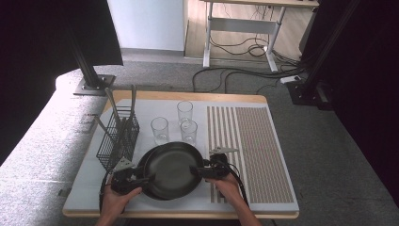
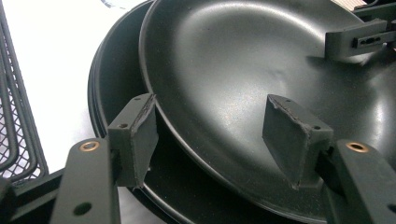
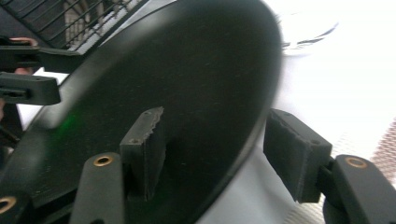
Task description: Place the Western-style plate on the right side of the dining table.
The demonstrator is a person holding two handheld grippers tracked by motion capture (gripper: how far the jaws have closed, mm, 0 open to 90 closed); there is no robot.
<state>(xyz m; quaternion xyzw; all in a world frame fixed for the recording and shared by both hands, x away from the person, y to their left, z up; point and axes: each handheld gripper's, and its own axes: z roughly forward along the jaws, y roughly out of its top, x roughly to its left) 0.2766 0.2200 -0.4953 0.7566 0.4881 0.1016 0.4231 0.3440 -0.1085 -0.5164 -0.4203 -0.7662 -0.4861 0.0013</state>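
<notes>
Two black plates lie stacked near the table's front; the top plate point(image 1: 171, 169) point(image 2: 243, 70) point(image 3: 177, 79) sits shifted right on the lower plate point(image 1: 144, 165) point(image 2: 116, 79). My left gripper point(image 1: 145, 179) point(image 2: 212, 107) is open at the stack's left side. It straddles the top plate's rim, one pad between the two plates and the other over the plate's inside. My right gripper point(image 1: 195, 170) point(image 3: 217, 121) is open at the right side, with the rim between its pads and a clear gap at the outer pad. In each gripper view the other gripper is across the plate.
A black wire basket point(image 1: 117, 139) with cutlery stands left of the plates. Three clear glasses point(image 1: 159, 129) point(image 1: 184, 112) point(image 1: 188, 132) stand just behind them. A brown-striped mat point(image 1: 254, 150) covers the table's right half. The table's front edge is close under both hands.
</notes>
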